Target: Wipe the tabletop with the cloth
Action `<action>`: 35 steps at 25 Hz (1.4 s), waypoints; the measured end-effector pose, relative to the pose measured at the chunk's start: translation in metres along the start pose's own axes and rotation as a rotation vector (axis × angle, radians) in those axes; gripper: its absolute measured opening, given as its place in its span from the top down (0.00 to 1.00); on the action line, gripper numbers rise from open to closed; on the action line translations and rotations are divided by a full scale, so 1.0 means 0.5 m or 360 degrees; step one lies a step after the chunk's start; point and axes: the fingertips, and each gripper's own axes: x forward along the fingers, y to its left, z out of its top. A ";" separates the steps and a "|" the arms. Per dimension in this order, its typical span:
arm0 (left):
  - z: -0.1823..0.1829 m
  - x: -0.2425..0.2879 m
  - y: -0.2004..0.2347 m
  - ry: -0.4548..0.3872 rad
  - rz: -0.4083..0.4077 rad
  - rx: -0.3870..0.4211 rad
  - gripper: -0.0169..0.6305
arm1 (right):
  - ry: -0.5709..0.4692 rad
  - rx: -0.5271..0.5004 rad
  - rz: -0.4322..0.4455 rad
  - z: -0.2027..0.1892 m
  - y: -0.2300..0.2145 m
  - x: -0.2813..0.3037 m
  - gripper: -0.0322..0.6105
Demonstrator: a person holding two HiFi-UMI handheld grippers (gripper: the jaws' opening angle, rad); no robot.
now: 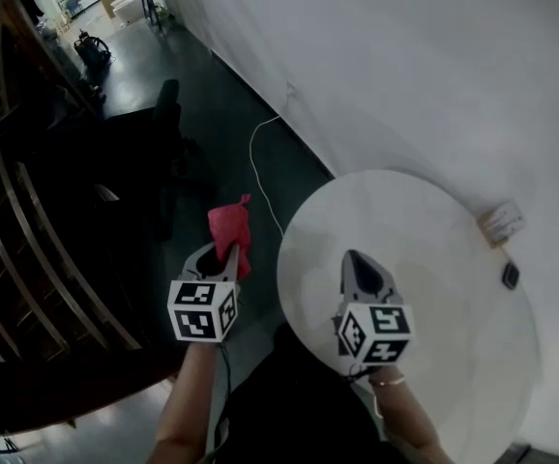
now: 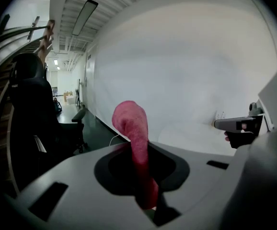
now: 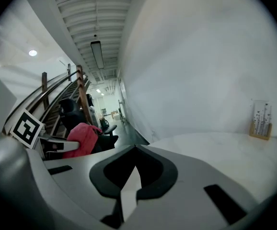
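Red cloth [image 2: 134, 138] stands pinched between the jaws of the left hand-held gripper [image 1: 225, 255], which is closed on its lower part. The free end rises past the jaw tips and curls over in a soft roll. That gripper hangs beside the round white worktop [image 1: 434, 259], off its edge and over the dark floor [image 1: 212, 124], so the cloth touches nothing but the jaws. The right hand-held gripper [image 1: 350, 261] is to the right of the left one, above the near part of the worktop. Its jaws are closed tip to tip with nothing between them.

From the way it droops and rolls, the cloth looks light, limp and easily squeezed, with no stiffness of its own to push with. Its fuzzy surface should sit firmly in the jaws rather than slide, and it is not fragile. Held by such a narrow pinch, only the loose end would trail over the surface. A hold nearer the middle, with more of the bulk gathered in, would probably leave a broader pad under the jaw tips. Pressed hard, it may bunch up or drag out of the grip.

Beyond the right gripper and to its right, by the wall, a small stand [image 1: 502, 222] and a small dark object [image 1: 511, 276] rest on the worktop. Both look light enough for a sweeping cloth to knock.
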 end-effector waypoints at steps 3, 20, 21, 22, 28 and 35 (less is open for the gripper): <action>0.029 -0.016 -0.018 -0.0084 -0.0010 0.0019 0.89 | -0.0040 -0.0019 0.0019 0.016 0.005 -0.010 0.95; 0.094 -0.078 -0.099 -0.0345 -0.0075 0.0041 0.89 | -0.0243 -0.0073 0.0114 0.081 0.024 -0.074 0.95; 0.094 -0.082 -0.099 -0.0350 -0.0074 0.0039 0.89 | -0.0256 -0.0089 0.0124 0.085 0.028 -0.078 0.95; 0.093 -0.085 -0.100 -0.0357 -0.0074 0.0037 0.89 | -0.0267 -0.0103 0.0134 0.088 0.030 -0.082 0.95; 0.094 -0.095 -0.106 -0.0392 -0.0073 0.0027 0.89 | -0.0297 -0.0126 0.0152 0.090 0.024 -0.091 0.95; 0.088 -0.099 -0.108 -0.0390 -0.0068 0.0031 0.89 | -0.0286 -0.0110 0.0126 0.079 0.013 -0.095 0.95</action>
